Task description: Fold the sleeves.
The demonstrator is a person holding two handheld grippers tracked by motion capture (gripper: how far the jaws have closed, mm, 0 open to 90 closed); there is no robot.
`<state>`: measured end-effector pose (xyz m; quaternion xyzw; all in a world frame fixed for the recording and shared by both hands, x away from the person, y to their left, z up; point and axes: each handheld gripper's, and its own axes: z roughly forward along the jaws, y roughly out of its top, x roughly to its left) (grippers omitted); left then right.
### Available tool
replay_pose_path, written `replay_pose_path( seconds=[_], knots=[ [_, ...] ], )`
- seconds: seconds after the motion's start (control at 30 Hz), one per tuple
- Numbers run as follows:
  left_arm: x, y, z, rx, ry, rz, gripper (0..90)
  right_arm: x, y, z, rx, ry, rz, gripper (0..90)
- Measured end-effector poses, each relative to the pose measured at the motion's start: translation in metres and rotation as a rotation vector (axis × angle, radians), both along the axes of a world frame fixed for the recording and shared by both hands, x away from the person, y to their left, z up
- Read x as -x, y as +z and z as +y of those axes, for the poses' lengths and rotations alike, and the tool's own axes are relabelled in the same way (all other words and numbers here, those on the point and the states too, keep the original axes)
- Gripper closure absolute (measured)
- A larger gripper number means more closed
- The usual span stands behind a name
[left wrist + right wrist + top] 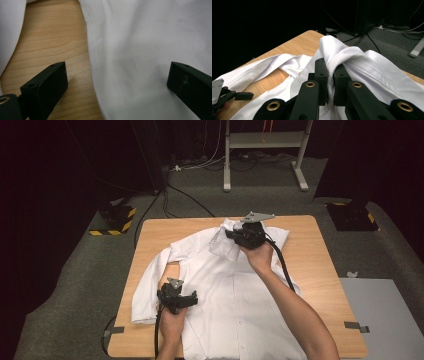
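Dark walls and grey carpet are surrounding a pale wooden table (320, 270) in the high view, with cables trailing across the floor, a white metal stand leg behind and yellow-and-black striped blocks (116, 219) at both far corners. A white shirt (235, 295) is lying spread front-up over the table, buttons running down its middle, one sleeve hanging toward the left edge. The right gripper (235, 236) is reaching to the far end and bunching the collar area, while the left gripper (192, 299) is hovering near the shirt's left side, close to the armpit.

Along the left gripper view, the jaws are standing wide apart, one over bare wood (50, 45) and the other over cloth, straddling the stitched side seam (94, 62) without gripping anything.

Looking through the right gripper view, the jaws are pressing nearly together on a thick fold of the collar (337, 53), with fabric draping off both sides. The left gripper (227, 96) is showing low at the left, over the sleeve.

Judging by the drape, the shirt is light, soft and limp, so it is likely sagging wherever it is unsupported and sliding easily on smooth wood. Seams, collar and shoulder points are looking like the firmest places to pinch, since doubled cloth is giving the jaws more to bite.
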<state>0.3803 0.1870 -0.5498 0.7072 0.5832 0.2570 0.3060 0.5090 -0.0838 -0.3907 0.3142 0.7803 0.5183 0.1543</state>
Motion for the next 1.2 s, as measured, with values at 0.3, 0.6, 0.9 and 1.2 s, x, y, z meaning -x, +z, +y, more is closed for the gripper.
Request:
replay_pose_path(
  seconds=[0.3, 0.6, 0.9, 1.2],
  knots=[
    [0.000, 0.000, 0.000, 0.001, 0.001, 0.000, 3.2, -0.001, -0.005, 0.010, 0.007, 0.010, 0.011, 84.6],
    [0.000, 0.000, 0.000, 0.001, 0.000, 0.001, 3.3, -0.002, -0.013, 0.023, 0.018, 0.027, 0.020, 83.9],
    [0.000, 0.000, 0.000, 0.001, 0.000, 0.000, 3.3, -0.006, -0.027, 0.041, 0.048, 0.033, 0.048, 83.9],
    [0.000, 0.000, 0.000, 0.001, 0.000, 0.000, 3.3, -0.009, -0.041, 0.054, 0.091, 0.048, 0.077, 83.4]
  ],
)
